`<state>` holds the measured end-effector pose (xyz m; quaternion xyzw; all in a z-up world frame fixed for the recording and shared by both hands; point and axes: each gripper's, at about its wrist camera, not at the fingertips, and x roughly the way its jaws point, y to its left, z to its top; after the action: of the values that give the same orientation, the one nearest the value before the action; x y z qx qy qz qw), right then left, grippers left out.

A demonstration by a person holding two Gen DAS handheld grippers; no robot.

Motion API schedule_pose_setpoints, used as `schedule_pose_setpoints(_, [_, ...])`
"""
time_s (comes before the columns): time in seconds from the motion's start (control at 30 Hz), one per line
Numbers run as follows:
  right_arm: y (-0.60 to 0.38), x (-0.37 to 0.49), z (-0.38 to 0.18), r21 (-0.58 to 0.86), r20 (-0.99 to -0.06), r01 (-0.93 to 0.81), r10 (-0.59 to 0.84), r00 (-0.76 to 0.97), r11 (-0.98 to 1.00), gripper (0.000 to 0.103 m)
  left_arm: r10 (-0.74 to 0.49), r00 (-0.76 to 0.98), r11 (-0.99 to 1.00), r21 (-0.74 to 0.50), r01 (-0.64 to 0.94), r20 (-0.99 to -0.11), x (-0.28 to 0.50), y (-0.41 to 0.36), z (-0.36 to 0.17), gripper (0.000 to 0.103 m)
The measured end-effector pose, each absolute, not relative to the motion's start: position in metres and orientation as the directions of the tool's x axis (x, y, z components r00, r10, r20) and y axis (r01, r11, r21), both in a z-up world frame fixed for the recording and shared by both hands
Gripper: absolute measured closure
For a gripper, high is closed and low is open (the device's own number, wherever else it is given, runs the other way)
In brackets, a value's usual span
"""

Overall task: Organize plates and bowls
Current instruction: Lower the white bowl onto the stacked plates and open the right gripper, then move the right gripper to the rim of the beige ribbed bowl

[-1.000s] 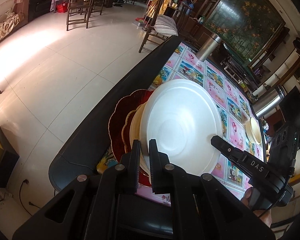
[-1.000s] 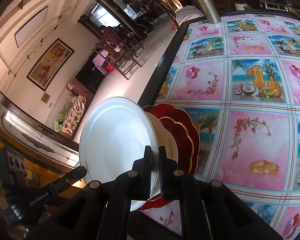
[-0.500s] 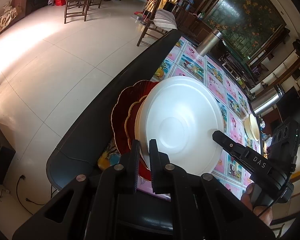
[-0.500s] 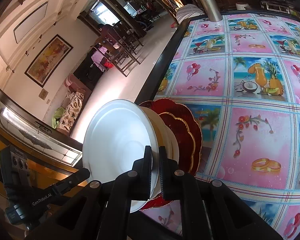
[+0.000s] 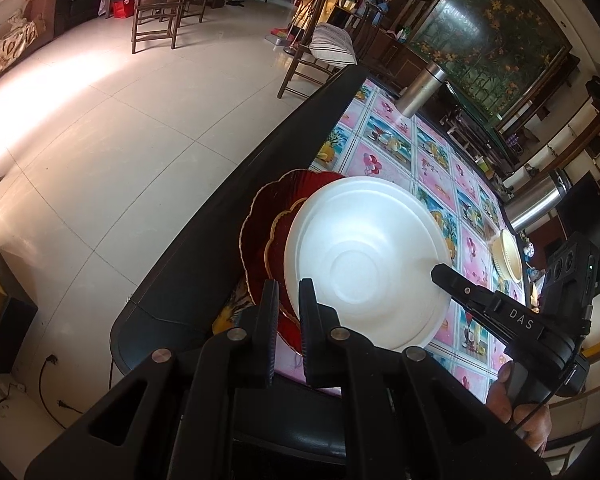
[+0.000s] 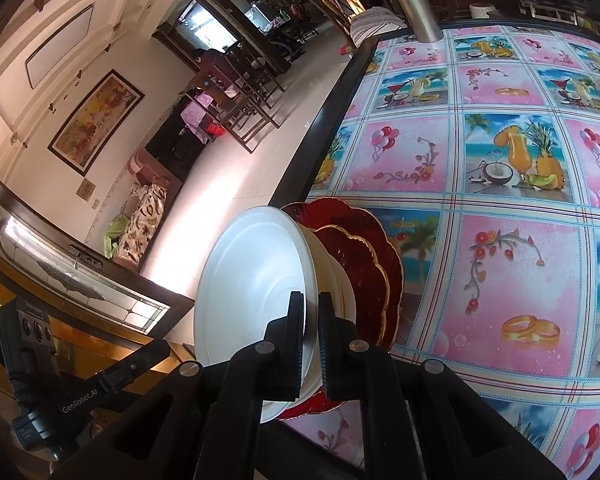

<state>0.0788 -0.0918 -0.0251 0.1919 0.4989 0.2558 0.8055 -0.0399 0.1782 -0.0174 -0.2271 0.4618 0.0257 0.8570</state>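
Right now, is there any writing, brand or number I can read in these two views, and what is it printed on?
"DAS": white letters on the black right gripper, seen from the left wrist view.
"GenRobot.AI": white letters on the black left gripper, seen from the right wrist view.
Pink picture-tile tablecloth: drawings only, no words.
Framed wall painting: any lettering too small to read.

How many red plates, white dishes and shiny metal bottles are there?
Red plates: 2, the big red plate and the smaller red plate on it
White dishes: 1, the white dish on top
Metal bottles: 2, the far metal bottle and the near metal bottle
Total: 5
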Motion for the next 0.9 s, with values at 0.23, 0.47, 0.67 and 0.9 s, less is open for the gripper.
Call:
schedule_pose_setpoints(0.23, [-0.083,0.079,-0.023,0.535,-0.722,-0.246,0.589,0.364,0.808,0.092,-0.172,0.581,0.894,-0.374,-0.248,-0.796,-0.041,0.179,-0.014,0.096])
schedule_pose_setpoints(0.47, [-0.09,0.078,-0.011,0.511,-0.735,-0.267,0.577,0.356,0.817,0.063,-0.179,0.591,0.896,-0.379,-0.233,-0.787,-0.04,0.176,-0.008,0.096])
schedule_pose_setpoints(0.67, [-0.116,0.074,0.01,0.503,-0.702,-0.27,0.571,0.426,0.821,0.06,-0.183,0.595,0.905,-0.371,-0.209,-0.782,-0.038,0.165,-0.003,0.096])
schedule_pose_setpoints(0.9, [-0.168,0.084,-0.003,0.552,-0.694,-0.172,0.564,0.449,0.816,0.058,-0.19,0.587,0.919,-0.353,-0.175,-0.787,-0.029,0.132,-0.001,0.054])
